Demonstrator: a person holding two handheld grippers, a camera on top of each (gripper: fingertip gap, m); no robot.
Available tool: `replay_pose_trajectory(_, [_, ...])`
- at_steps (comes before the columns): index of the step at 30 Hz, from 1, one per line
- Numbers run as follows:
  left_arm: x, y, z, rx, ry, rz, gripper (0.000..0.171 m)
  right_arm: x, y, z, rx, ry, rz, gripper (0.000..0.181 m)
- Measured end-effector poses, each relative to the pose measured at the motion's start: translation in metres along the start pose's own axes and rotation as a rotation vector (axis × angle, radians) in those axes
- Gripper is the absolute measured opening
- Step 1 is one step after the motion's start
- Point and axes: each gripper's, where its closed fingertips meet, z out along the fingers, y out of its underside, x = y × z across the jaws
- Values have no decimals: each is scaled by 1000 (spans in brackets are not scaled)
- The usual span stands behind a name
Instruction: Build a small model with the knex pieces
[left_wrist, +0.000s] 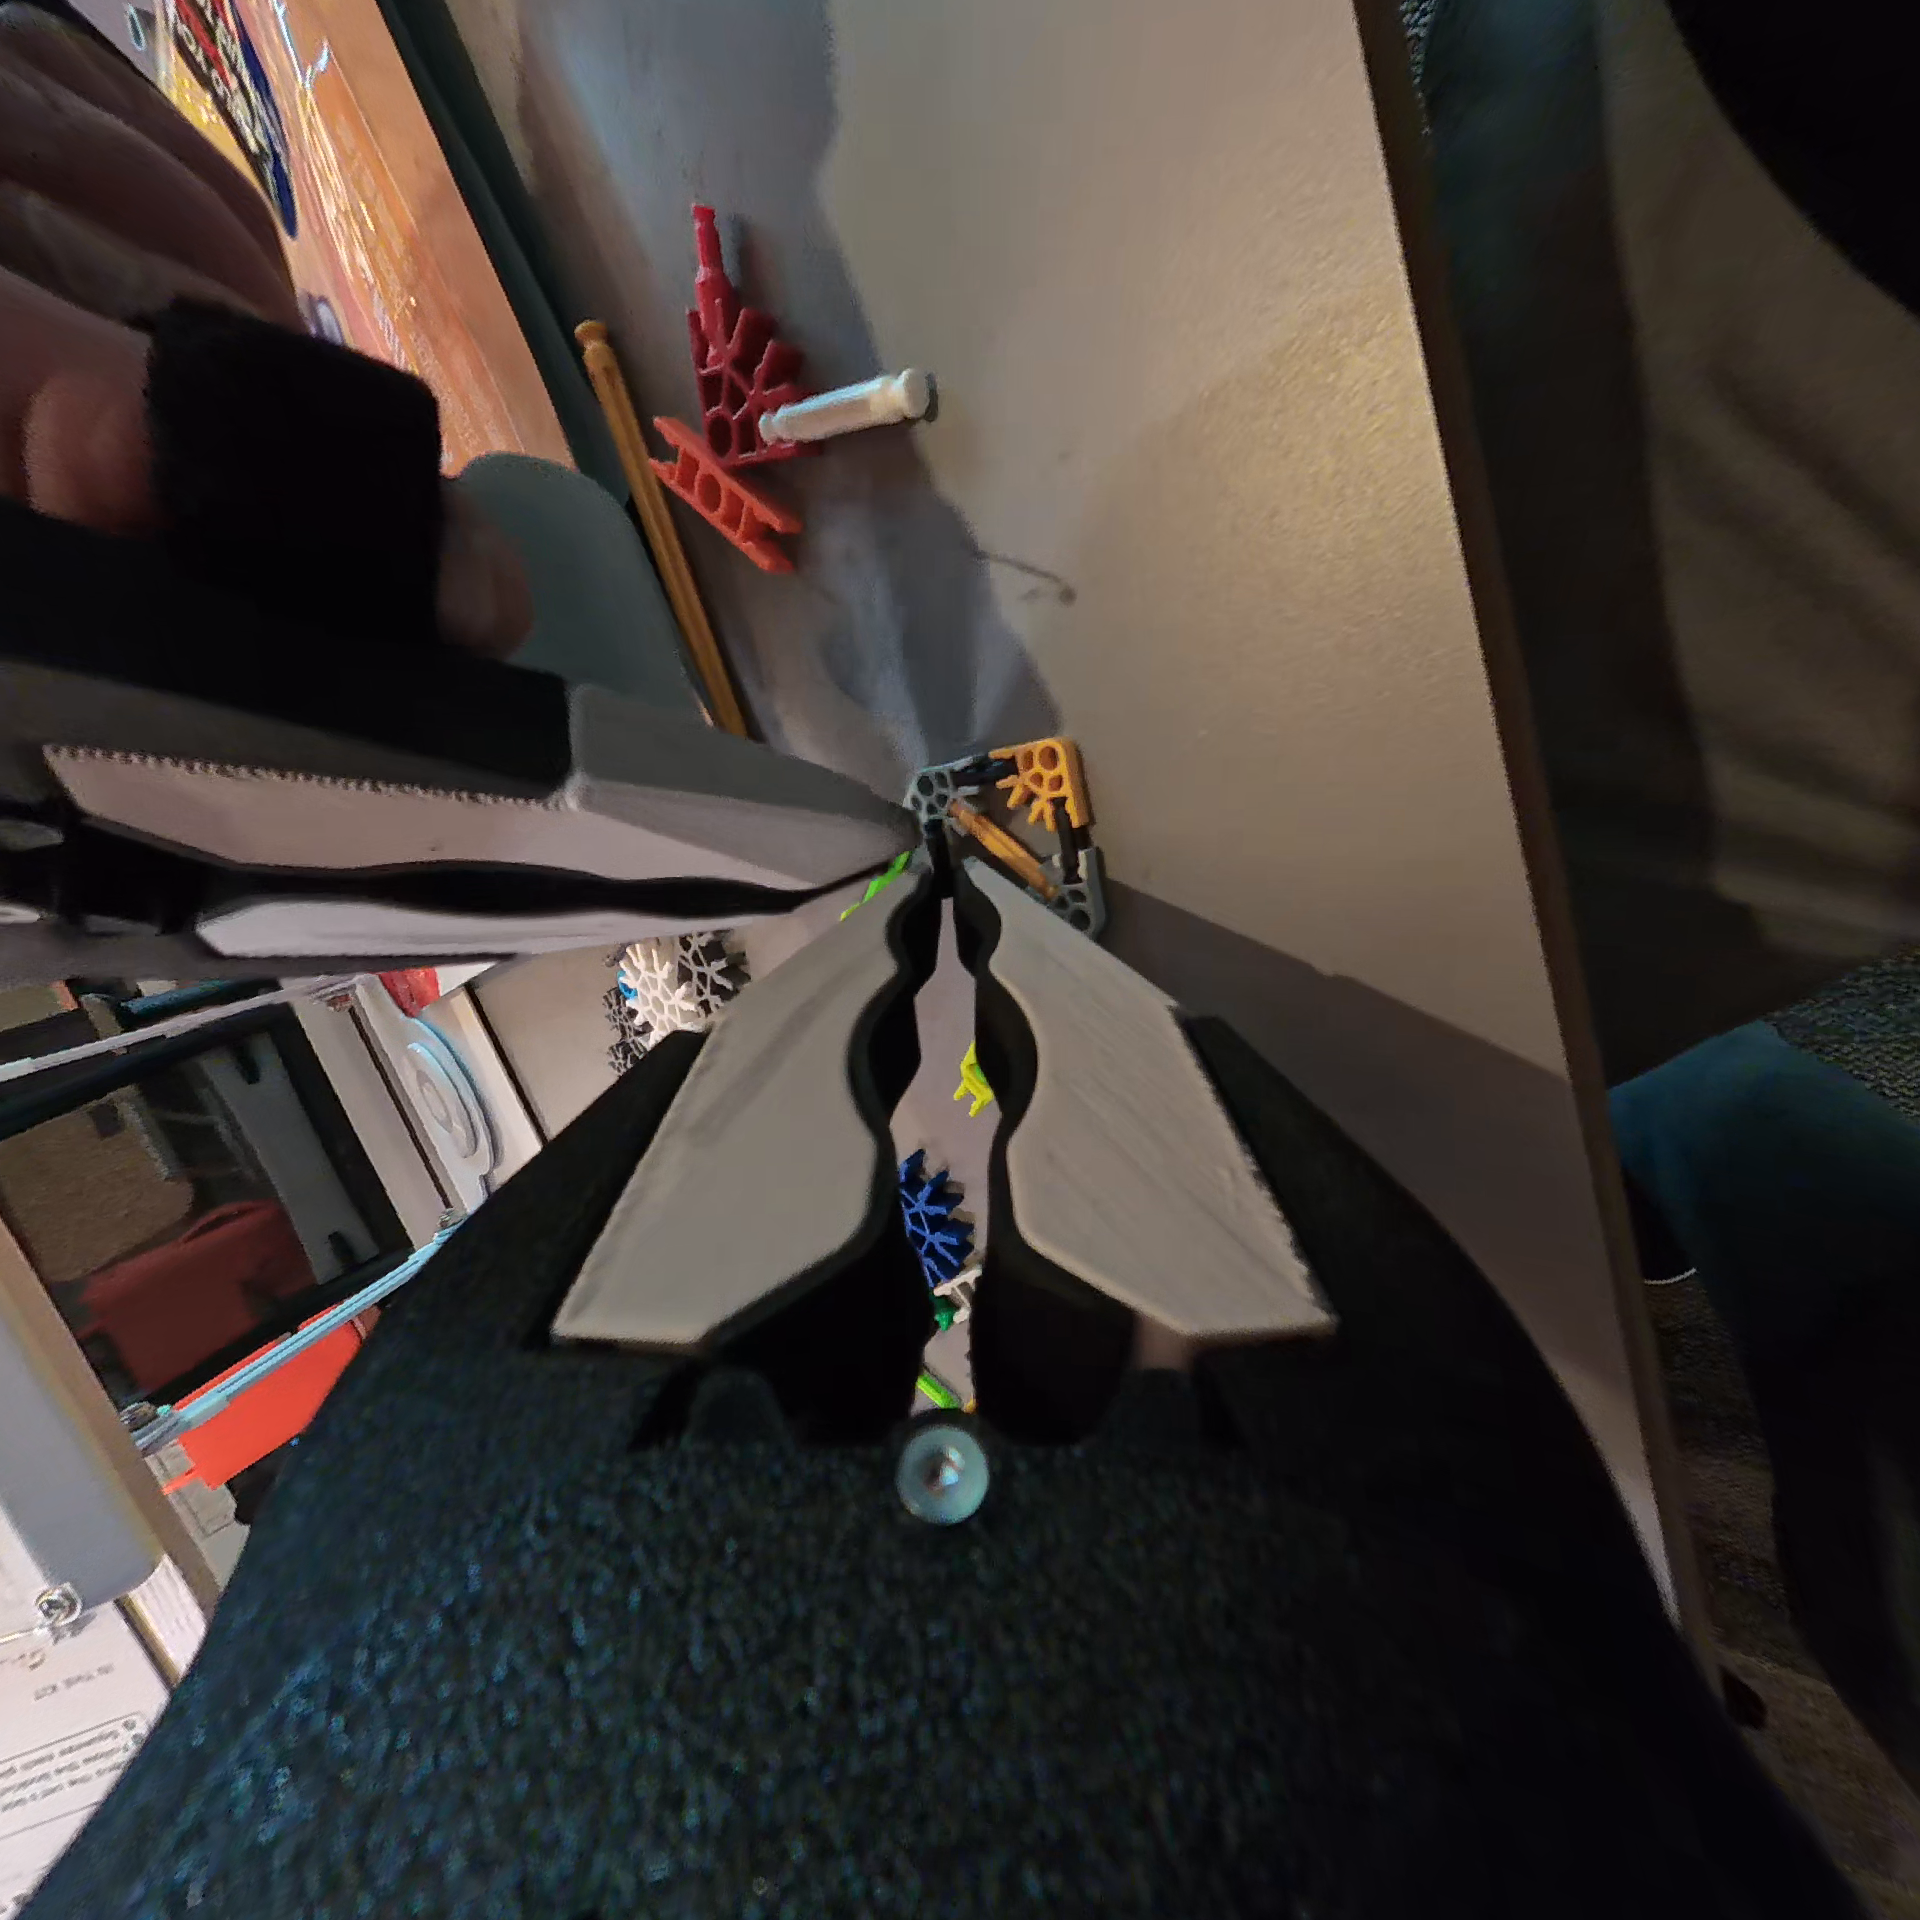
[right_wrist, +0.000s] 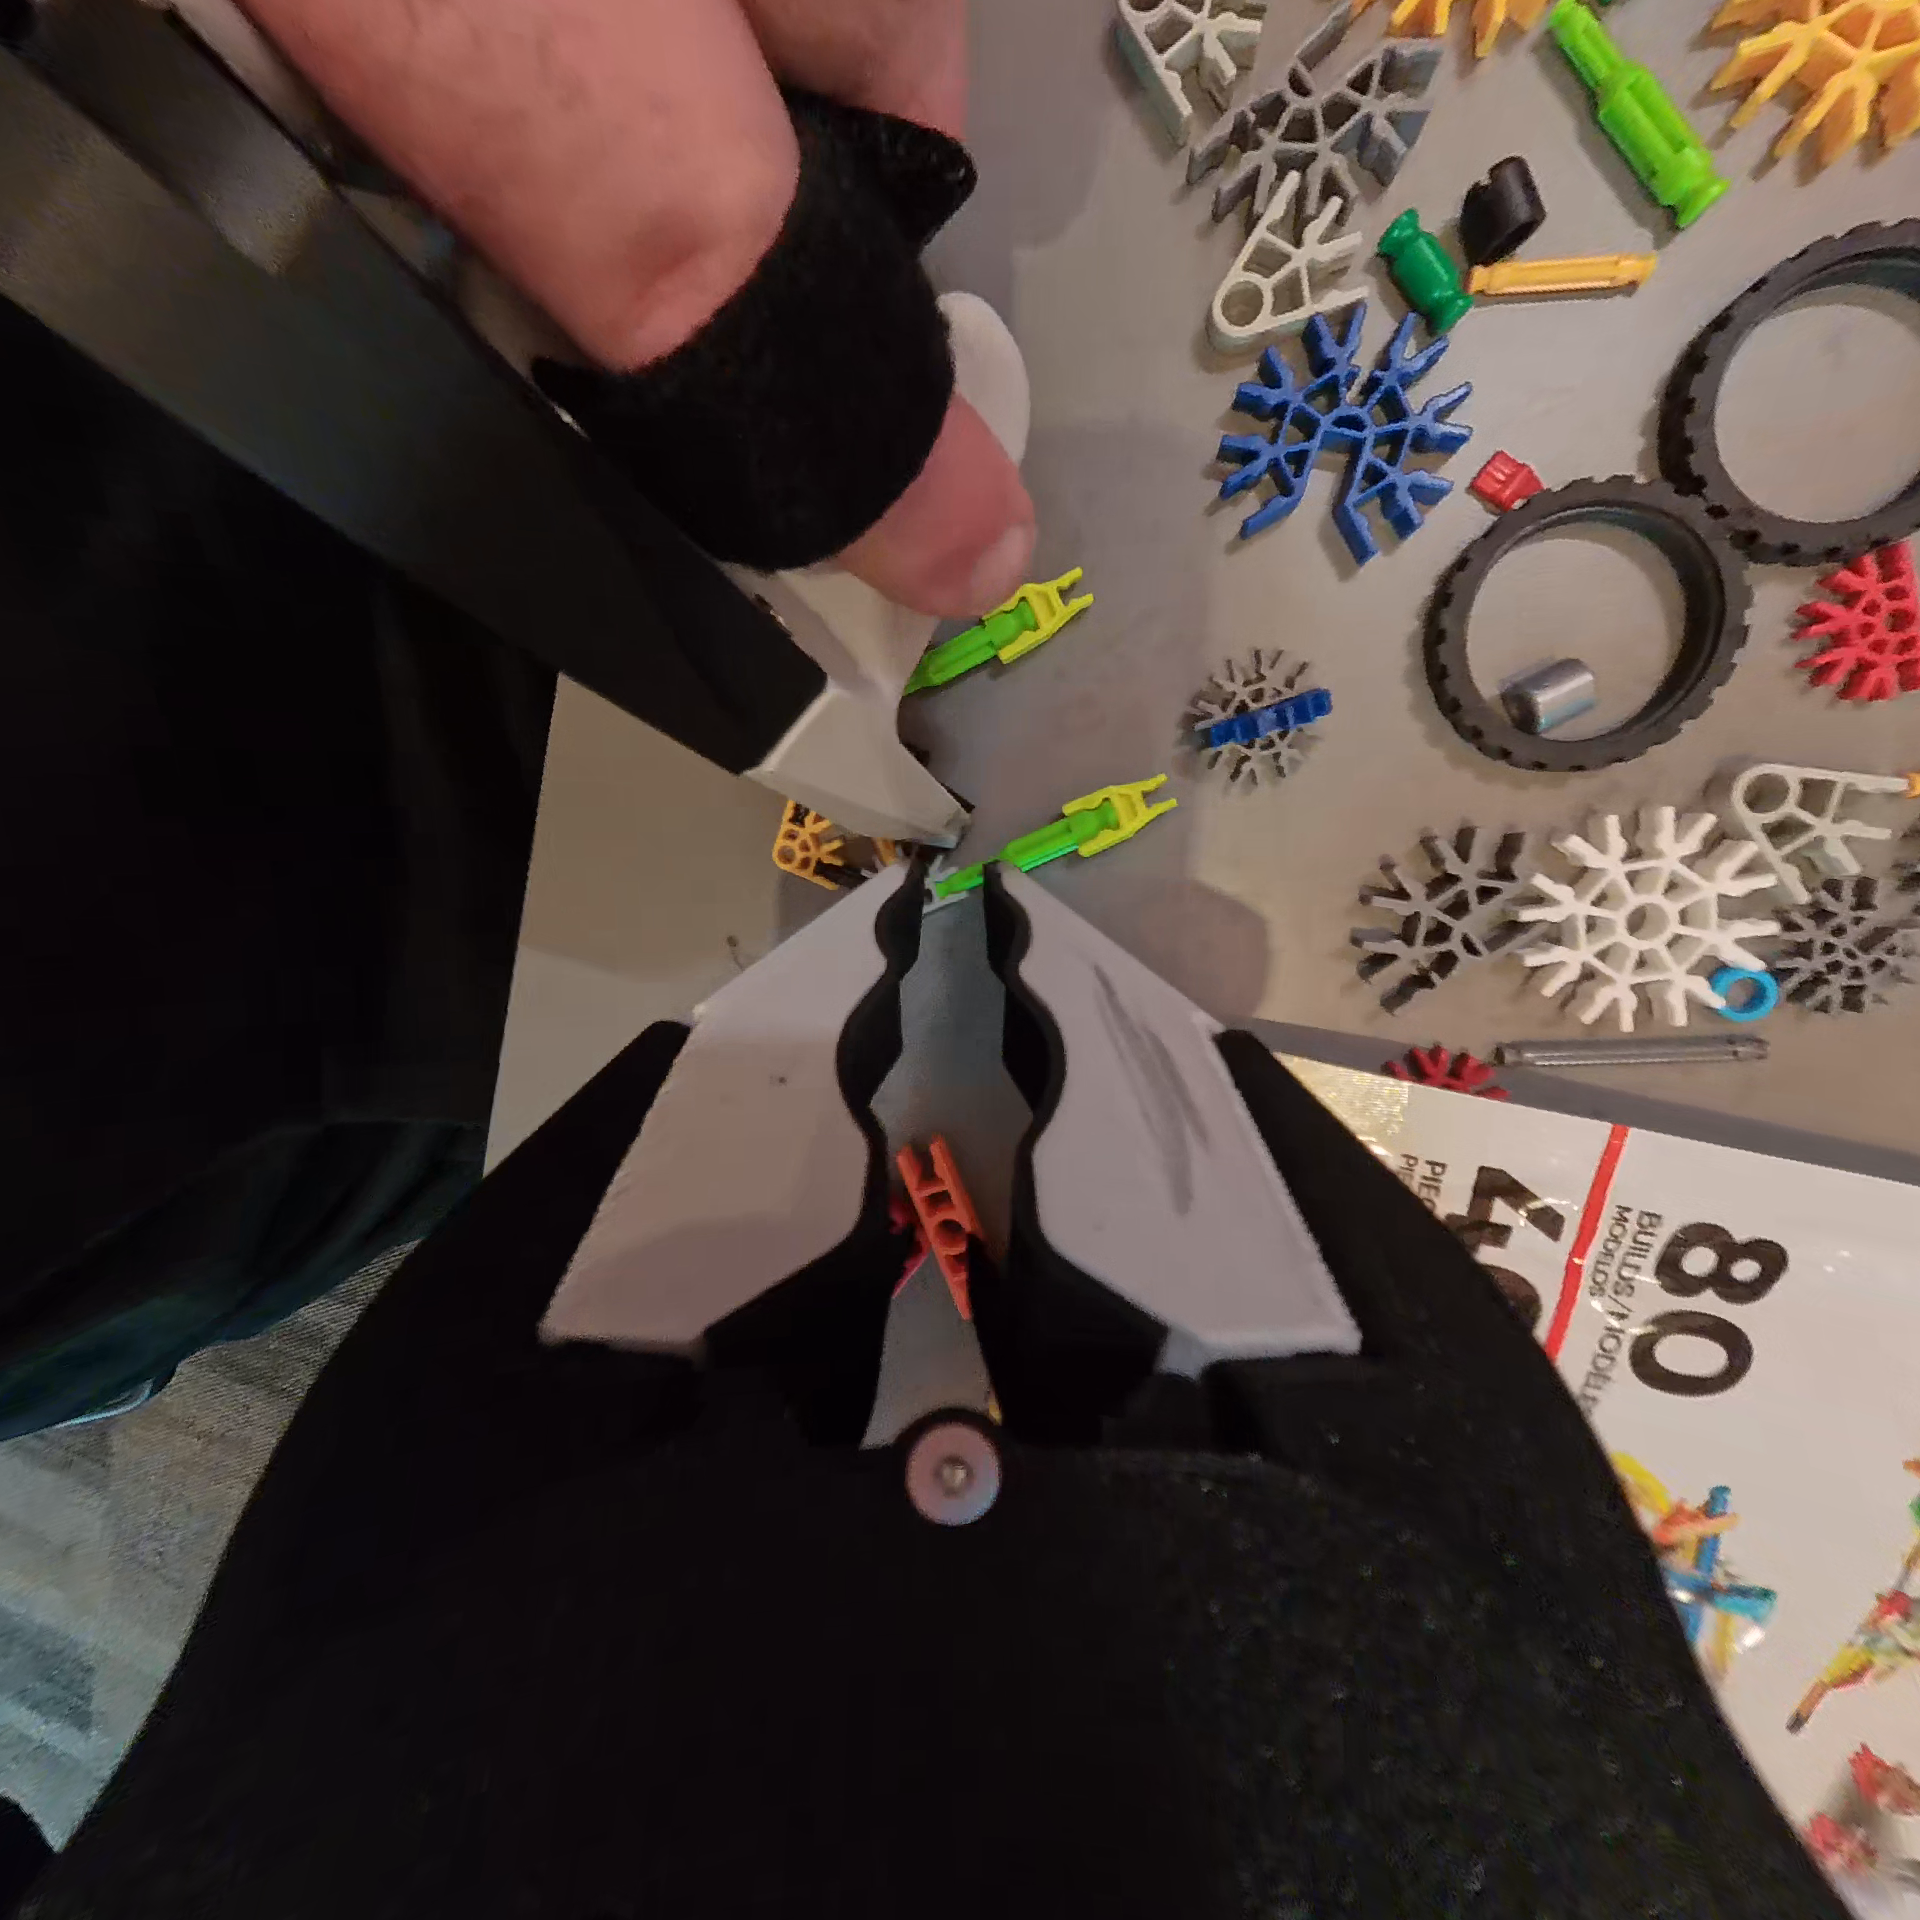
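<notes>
My left gripper (left_wrist: 943, 881) is shut on a small assembly: grey connectors (left_wrist: 935, 795), an orange-yellow connector (left_wrist: 1044, 779), and black and tan rods, held just above the grey table (left_wrist: 1247, 468). My right gripper (right_wrist: 951, 885) is shut on a green rod (right_wrist: 1039, 844) with a yellow-green clip (right_wrist: 1127, 808) on its far end. The two grippers meet tip to tip. The rod's near end touches the assembly's grey connector. The right gripper (left_wrist: 888, 844) enters the left wrist view from the left. The left gripper (right_wrist: 951, 823) shows in the right wrist view, with the assembly's yellow connector (right_wrist: 805, 847) behind it.
Loose pieces lie on the table: a second green rod with clip (right_wrist: 997, 634), blue (right_wrist: 1340, 436) and white (right_wrist: 1642, 920) snowflake connectors, two black tyres (right_wrist: 1584, 623), red connectors with a white rod (left_wrist: 743, 395), and a long yellow rod (left_wrist: 665, 520). A printed box (right_wrist: 1558, 1299) lies nearby. The table edge (left_wrist: 1507, 727) is close. My two grippers' fingertips are within a few centimetres of each other.
</notes>
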Motion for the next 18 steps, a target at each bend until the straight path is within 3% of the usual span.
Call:
replay_pose_trajectory(3, [0,0,0,-2,0,-3,0,3,2,0,-24,51,11,24])
replay_pose_trajectory(12, [0,0,0,-7,-8,5,0,7,2,2,-9,67,66,16])
replay_pose_trajectory(18, [0,0,0,-9,-16,3,0,4,1,2,4,27,83,23])
